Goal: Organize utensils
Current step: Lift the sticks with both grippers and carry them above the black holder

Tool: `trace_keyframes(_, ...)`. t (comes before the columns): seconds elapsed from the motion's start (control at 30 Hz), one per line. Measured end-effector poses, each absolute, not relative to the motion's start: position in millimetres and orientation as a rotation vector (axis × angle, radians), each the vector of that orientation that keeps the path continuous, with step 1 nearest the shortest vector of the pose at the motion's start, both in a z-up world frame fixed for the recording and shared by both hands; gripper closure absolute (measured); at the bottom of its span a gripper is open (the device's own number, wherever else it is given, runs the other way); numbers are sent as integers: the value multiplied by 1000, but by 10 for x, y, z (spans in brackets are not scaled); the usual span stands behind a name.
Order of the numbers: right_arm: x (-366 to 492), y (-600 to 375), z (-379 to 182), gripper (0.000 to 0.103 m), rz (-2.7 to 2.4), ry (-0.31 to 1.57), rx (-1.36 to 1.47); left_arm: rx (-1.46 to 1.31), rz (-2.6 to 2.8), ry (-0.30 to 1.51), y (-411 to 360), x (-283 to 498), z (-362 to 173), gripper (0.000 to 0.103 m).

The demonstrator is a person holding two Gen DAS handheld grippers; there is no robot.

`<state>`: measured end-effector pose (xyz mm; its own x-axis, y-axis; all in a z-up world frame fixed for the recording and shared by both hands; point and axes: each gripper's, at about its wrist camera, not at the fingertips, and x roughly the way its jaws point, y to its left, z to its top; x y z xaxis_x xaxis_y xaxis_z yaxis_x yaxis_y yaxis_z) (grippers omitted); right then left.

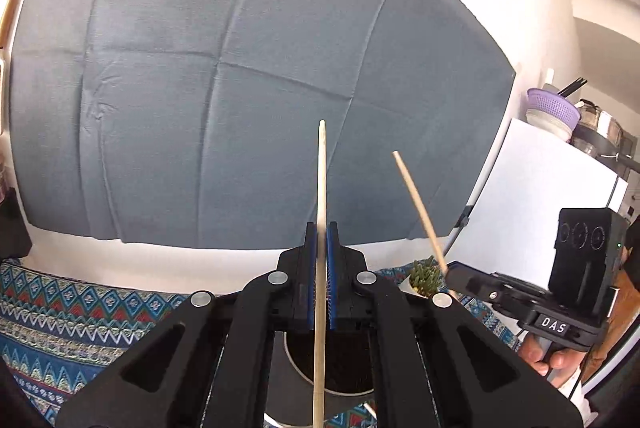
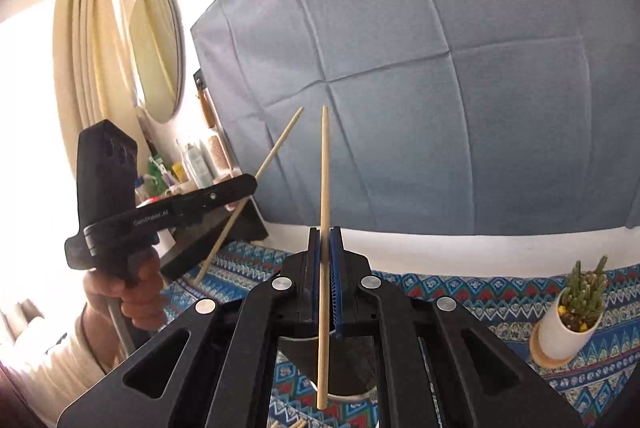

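In the left wrist view my left gripper (image 1: 321,226) is shut on a pale wooden chopstick (image 1: 322,168) that stands upright between its blue pads. To the right, my right gripper (image 1: 454,270) is shut on a second chopstick (image 1: 418,204) that leans left. In the right wrist view the right gripper (image 2: 325,230) clamps its chopstick (image 2: 325,168) upright. Its lower end hangs over a dark round cup (image 2: 356,372). The left gripper (image 2: 250,184) holds the other chopstick (image 2: 262,168) slanted at the left. The cup (image 1: 340,368) also lies under the left gripper.
A patterned blue tablecloth (image 2: 460,292) covers the table, with a grey-blue sheet (image 1: 240,68) hung behind it. A small cactus in a white pot (image 2: 560,332) stands at the right. Bottles and a round mirror (image 2: 158,52) sit at the far left. More wooden sticks (image 2: 288,424) peek in below.
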<state>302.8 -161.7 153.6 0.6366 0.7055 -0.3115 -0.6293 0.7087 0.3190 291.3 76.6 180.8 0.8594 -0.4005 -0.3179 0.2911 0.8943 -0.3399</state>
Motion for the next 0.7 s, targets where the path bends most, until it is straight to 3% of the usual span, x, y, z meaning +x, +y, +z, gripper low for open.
trace_keyframes(0.4,3390,-1477,1282,98,788,231,409,-366,-401,248,599,3102,1447,98)
trace_keyframes(0.7,3509,-1372,925,98,775,279,384,-313,-390,190,516,3041,1162,98)
